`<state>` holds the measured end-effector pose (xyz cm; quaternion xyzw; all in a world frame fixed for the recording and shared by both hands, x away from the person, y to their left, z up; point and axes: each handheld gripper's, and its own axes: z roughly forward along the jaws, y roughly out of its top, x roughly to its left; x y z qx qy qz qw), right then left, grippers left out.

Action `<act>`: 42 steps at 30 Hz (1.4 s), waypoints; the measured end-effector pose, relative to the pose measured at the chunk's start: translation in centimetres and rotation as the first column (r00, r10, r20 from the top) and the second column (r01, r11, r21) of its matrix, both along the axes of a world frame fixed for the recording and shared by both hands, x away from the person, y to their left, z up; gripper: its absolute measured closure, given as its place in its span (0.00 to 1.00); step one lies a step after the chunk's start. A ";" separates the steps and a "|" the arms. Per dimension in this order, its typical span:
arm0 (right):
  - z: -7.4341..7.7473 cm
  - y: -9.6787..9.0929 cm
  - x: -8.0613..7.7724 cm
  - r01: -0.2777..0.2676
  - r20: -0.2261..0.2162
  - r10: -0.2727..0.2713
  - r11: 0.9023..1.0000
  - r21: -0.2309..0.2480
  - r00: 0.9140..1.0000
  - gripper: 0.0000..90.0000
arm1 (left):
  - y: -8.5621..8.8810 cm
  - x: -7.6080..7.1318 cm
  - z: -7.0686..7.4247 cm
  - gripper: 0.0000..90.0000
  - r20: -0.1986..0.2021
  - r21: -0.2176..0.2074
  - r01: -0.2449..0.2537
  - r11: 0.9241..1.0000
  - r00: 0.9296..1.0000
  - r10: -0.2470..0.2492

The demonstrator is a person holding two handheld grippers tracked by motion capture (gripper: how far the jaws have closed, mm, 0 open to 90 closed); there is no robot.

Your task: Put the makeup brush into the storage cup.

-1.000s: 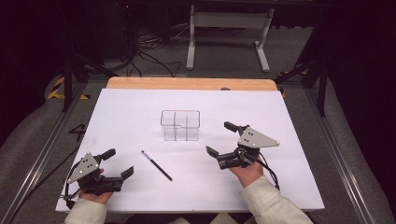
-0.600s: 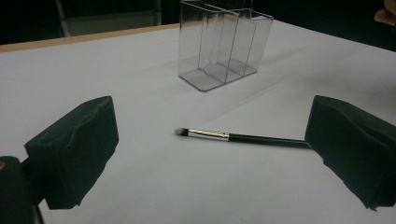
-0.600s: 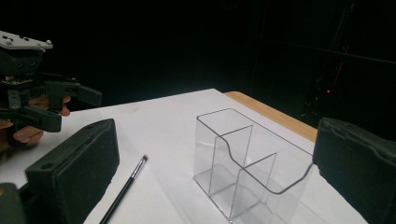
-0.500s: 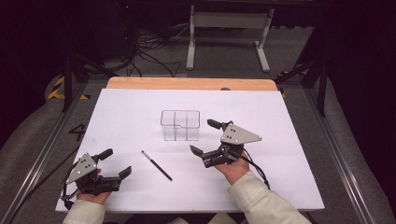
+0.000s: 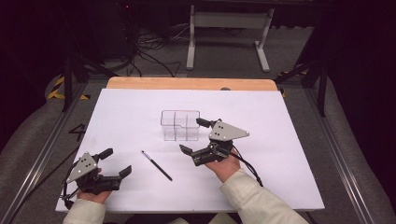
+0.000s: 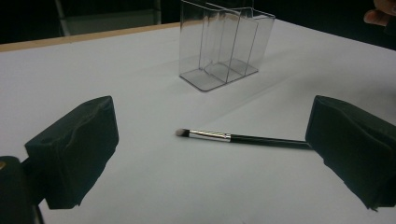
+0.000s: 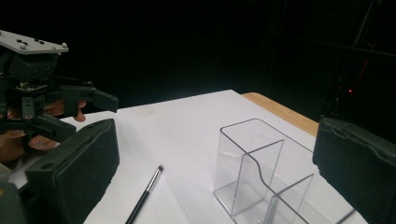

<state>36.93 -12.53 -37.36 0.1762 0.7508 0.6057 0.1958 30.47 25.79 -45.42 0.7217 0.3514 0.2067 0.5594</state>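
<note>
Left tongs (image 5: 114, 164): held wide apart above the desk's near left part; nothing is gripped between the two black pads.
Left hand (image 5: 91, 193): wrapped around the rear of the left tongs, with a pale sleeve seen at the bottom edge of the high view.
Brush (image 5: 157, 165): laid flat on the white sheet, just to the right of the left tongs and to the left of the right tongs, touched by neither. In the left gripper view the brush (image 6: 243, 137) is seen ahead between the two pads, its bristle tip towards the left pad and its black handle running behind the right pad.
Clear organiser (image 5: 180, 125): stood upright beyond the brush, just left of the right tongs' far jaw; thin walls divide it into compartments. In the right gripper view the organiser (image 7: 261, 172) is seen close ahead between the pads.
Right tongs (image 5: 194, 136): spread open, pointed leftwards towards the brush and organiser, nothing gripped.
Desk (image 5: 289, 140): covered by a white sheet, with a wooden strip left bare along the far edge.
</note>
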 end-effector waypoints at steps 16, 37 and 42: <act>0.4 3.0 0.6 -0.049 -0.023 0.047 0.995 -0.090 0.999 0.03 | 0.0 0.0 0.0 0.04 -0.010 -0.001 0.005 1.000 1.000 -0.005; 2.6 5.8 2.2 -0.089 -0.230 -0.010 0.905 -0.416 0.973 0.09 | 0.0 0.2 -0.1 0.04 -0.028 0.006 0.013 1.000 1.000 -0.013; 3.0 6.5 2.6 -0.107 -0.256 -0.019 0.877 -0.468 0.966 0.10 | -0.3 0.3 -0.2 0.04 -0.042 0.014 0.015 1.000 0.999 -0.014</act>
